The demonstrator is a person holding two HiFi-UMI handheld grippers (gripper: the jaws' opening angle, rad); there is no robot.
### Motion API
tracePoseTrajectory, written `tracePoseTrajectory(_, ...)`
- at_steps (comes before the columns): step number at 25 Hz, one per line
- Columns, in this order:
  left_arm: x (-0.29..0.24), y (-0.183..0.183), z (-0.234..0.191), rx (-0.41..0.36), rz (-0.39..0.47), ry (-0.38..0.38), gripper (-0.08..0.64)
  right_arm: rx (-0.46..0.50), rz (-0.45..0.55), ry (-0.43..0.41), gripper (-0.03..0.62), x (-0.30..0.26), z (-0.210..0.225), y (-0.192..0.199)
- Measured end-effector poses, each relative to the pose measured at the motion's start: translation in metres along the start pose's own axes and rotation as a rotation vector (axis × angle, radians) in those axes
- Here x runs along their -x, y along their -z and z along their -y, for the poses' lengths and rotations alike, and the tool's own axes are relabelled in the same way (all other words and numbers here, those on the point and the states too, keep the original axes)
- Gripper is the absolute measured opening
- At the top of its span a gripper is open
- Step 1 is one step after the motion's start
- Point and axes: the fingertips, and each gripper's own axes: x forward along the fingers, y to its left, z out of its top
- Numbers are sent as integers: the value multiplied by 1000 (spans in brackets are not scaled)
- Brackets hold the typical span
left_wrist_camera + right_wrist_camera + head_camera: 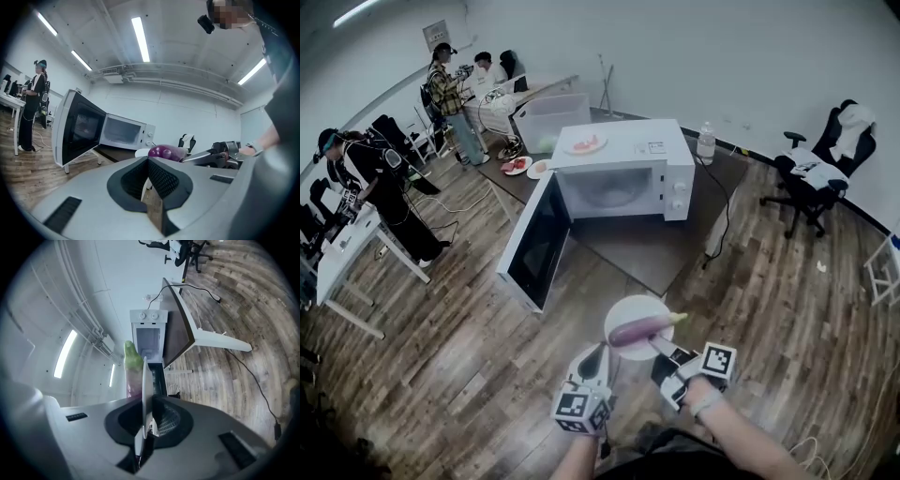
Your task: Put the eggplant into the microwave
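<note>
Currently the right gripper (661,349) is clenching the rim of a plate (628,314) bearing the eggplant (642,329), low at mid-frame, and the left gripper (596,359) beside it is hanging pinched together on nothing. Above them the microwave (623,178) is sitting on a table (647,253), its door (534,242) gaping leftward, bare tabletop lying before it; a bottle (705,142) is standing at its right, people (450,94) working at upper left. Edge-on in the right gripper view, the plate is hiding most of the eggplant.
</note>
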Motion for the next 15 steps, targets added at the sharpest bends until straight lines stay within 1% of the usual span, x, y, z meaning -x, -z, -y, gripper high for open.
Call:
tracePoseTrajectory(3,-19,-2,-7,-1,13,-19,-8,1,-9,-2,26,-11,1,-20)
tracePoseTrajectory(7,-41,-4,-13,21,22,-39,-8,-8,-21,-10,26,-29,1,-43)
tracePoseTrajectory(15,-68,-10,-31,14,19,-68,-8,-28,-26,2,28,-61,5,-68)
